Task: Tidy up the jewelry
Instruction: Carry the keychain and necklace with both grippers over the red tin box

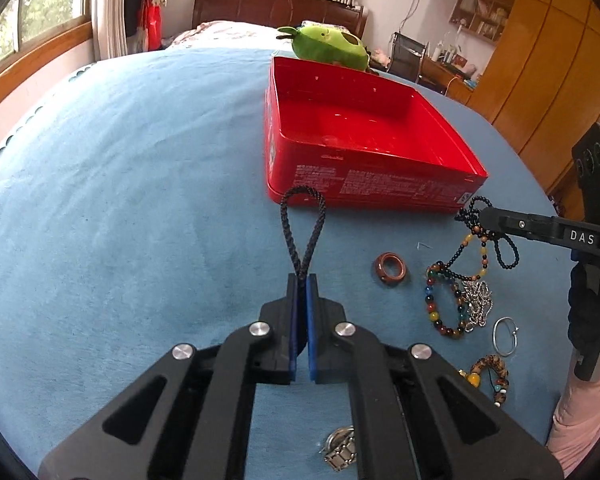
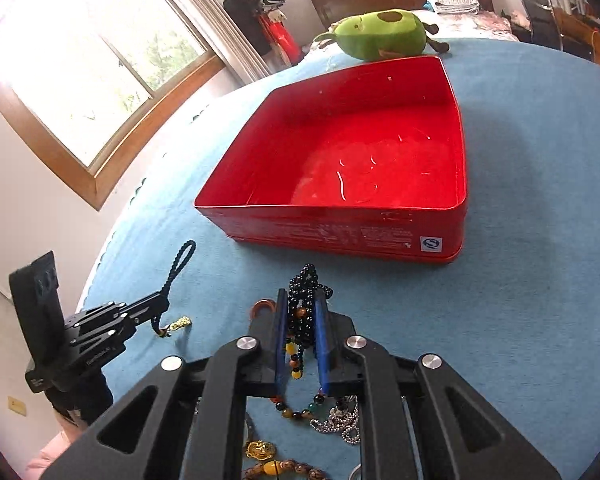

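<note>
The left gripper (image 1: 302, 280) has its jaws closed on a dark braided cord loop (image 1: 303, 224); the loop stands out beyond the blue pads toward 12 o'clock, and in the right wrist view a small gold charm (image 2: 179, 323) hangs from the lower end of the same cord, above the blue cloth-covered surface (image 1: 140, 200); the right gripper (image 2: 302, 312) has its jaws closed on a black bead necklace (image 2: 306, 296), which is bunched between its blue pads together with some coloured beads; the open red rectangular tin box (image 2: 340, 224) sits on the cloth at 12 o'clock from both grippers, and nothing of the jewelry shows inside it; a green avocado-shaped plush toy (image 1: 332, 46) lies just behind the box; in the left wrist view, more jewelry lies on the cloth at 3 o'clock from the left gripper: a brown stone ring (image 1: 391, 269), a multicoloured bead bracelet (image 1: 444, 304), a silver ball chain (image 1: 478, 304), a thin silver hoop (image 1: 505, 336) and a brown patterned bead bracelet (image 1: 490, 378); a square silver metal piece (image 1: 340, 454) lies at 6 o'clock, partly hidden under the gripper.
</note>
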`<state>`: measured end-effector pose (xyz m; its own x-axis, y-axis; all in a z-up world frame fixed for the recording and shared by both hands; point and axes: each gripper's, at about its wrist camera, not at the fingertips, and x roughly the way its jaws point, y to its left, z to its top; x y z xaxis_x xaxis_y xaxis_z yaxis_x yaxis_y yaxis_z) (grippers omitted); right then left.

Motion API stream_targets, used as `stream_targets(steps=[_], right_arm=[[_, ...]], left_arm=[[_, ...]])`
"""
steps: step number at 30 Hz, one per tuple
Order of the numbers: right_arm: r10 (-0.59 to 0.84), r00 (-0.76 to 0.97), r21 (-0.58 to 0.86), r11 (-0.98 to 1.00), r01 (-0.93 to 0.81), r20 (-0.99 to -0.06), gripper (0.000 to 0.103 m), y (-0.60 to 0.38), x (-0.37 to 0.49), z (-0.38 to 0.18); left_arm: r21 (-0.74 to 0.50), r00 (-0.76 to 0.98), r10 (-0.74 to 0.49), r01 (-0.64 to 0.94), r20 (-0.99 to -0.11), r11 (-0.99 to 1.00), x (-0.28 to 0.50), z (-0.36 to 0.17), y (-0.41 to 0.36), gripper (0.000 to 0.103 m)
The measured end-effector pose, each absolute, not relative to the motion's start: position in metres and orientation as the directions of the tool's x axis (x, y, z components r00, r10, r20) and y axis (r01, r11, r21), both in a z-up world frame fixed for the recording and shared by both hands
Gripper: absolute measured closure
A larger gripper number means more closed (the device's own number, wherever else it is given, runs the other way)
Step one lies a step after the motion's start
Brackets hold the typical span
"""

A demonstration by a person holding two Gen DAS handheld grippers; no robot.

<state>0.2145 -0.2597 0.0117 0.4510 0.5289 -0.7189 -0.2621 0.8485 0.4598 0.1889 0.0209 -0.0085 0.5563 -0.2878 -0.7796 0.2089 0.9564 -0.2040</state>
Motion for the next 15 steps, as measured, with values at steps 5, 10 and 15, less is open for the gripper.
stream_targets(steps=[5, 10, 15], right_arm=[[0.484, 0.446, 0.432, 0.874, -0.22, -0.752, 0.091, -0.252, 0.223, 0.0], [0.444, 0.417, 0.426, 0.894, -0.142, -0.793, 0.091, -0.261, 0.231, -0.012], [0.454, 0.431, 0.441, 0.887, -0.137, -0.779, 0.091, -0.264, 0.232, -0.009]], left_arm=[[-0.199, 0.539, -0.28, 0.204, -0.795, 0.959, 0.192, -0.012, 0.022, 0.101], [-0.187, 0.536, -0.274, 0.212, -0.798, 0.959, 0.197, -0.017, 0.02, 0.101], [-0.184, 0.531, -0.271, 0.212, -0.803, 0.96, 0.197, -0.021, 0.018, 0.101]])
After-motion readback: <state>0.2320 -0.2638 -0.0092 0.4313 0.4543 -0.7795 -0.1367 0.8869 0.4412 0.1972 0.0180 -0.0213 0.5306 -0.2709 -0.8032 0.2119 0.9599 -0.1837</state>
